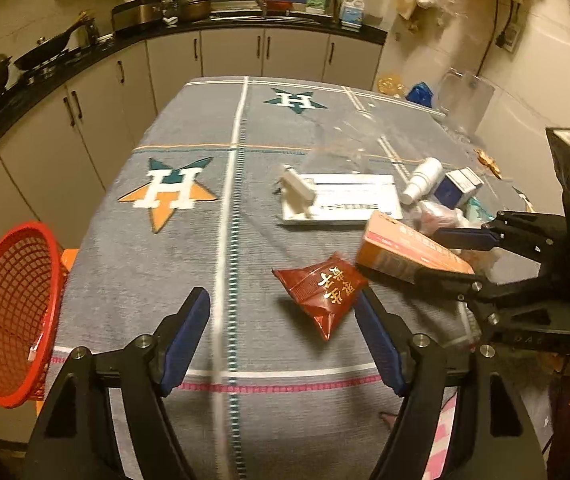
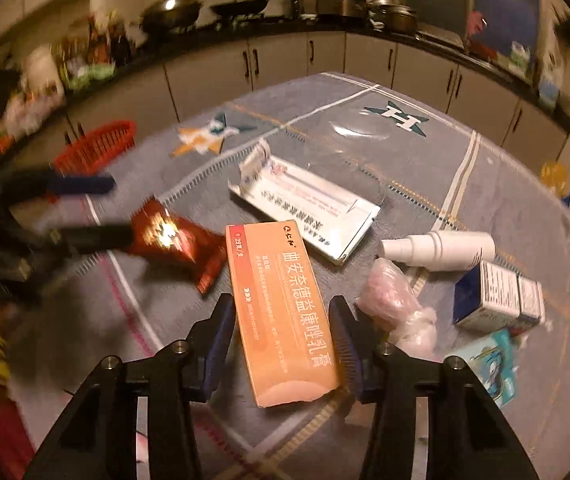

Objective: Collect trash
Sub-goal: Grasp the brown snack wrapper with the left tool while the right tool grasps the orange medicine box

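Orange cardboard box point(image 2: 285, 312) sits between our right tool point(image 2: 281, 344) pads.
We judge the grip step underway: pads flank the box, contact unclear. Our left tool point(image 1: 285, 344) stands apart, empty, beside the dark red foil packet point(image 1: 321, 292) touching the box; next, carry both past the packet to the red mesh basket point(image 1: 13, 316).

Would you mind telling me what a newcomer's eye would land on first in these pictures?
Probably the orange carton, lying between the jaws of the right gripper near the table's front. Next, the shiny red packet on the grey cloth just ahead of the open left gripper, and the red mesh basket tilted at the table's left edge.
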{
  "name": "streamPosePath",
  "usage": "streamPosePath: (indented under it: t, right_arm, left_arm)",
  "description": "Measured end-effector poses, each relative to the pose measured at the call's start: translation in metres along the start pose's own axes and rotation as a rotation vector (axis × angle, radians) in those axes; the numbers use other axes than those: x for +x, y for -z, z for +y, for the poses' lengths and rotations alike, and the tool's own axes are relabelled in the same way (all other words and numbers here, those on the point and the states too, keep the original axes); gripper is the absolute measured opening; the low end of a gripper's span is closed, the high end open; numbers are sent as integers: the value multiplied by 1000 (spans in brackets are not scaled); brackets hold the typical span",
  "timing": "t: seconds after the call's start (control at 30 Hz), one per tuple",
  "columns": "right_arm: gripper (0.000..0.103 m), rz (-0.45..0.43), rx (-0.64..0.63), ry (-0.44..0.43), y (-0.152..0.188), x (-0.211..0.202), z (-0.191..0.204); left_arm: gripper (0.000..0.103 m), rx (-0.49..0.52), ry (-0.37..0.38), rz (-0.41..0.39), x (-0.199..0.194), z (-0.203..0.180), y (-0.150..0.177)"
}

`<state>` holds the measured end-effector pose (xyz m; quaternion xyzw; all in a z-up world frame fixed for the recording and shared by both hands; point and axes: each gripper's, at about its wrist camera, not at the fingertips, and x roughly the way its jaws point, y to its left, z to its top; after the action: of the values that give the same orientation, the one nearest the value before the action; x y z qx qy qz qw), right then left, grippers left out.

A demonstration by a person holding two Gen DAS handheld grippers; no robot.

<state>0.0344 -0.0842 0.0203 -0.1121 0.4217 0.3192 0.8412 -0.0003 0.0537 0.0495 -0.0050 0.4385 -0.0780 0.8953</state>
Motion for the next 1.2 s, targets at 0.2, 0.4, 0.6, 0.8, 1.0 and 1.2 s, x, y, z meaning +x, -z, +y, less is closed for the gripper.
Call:
streamPosePath:
  t: [0.2, 0.4, 0.6, 0.8, 1.0, 1.2]
  right_arm:
    - [52, -1, 76, -24, 1, -1, -5]
    - [54, 12, 73, -17, 2, 6, -6]
    - [54, 36, 86, 6, 5, 13, -10]
    - [55, 36, 78, 11, 5, 14, -7]
    - [59, 32, 57, 42, 7, 16, -3]
    - [66, 43, 0, 91, 10, 21, 7]
  left_arm:
    - [74, 90, -15, 6, 11, -19, -6]
    - [75, 183, -2, 26, 28, -31, -8]
    - [75, 246, -6, 33, 46, -37, -2]
    - [64, 241, -14, 4, 45, -37, 2]
    - [51, 219, -16, -1, 40, -33, 7]
    - [53, 209, 1, 22, 36, -29, 15]
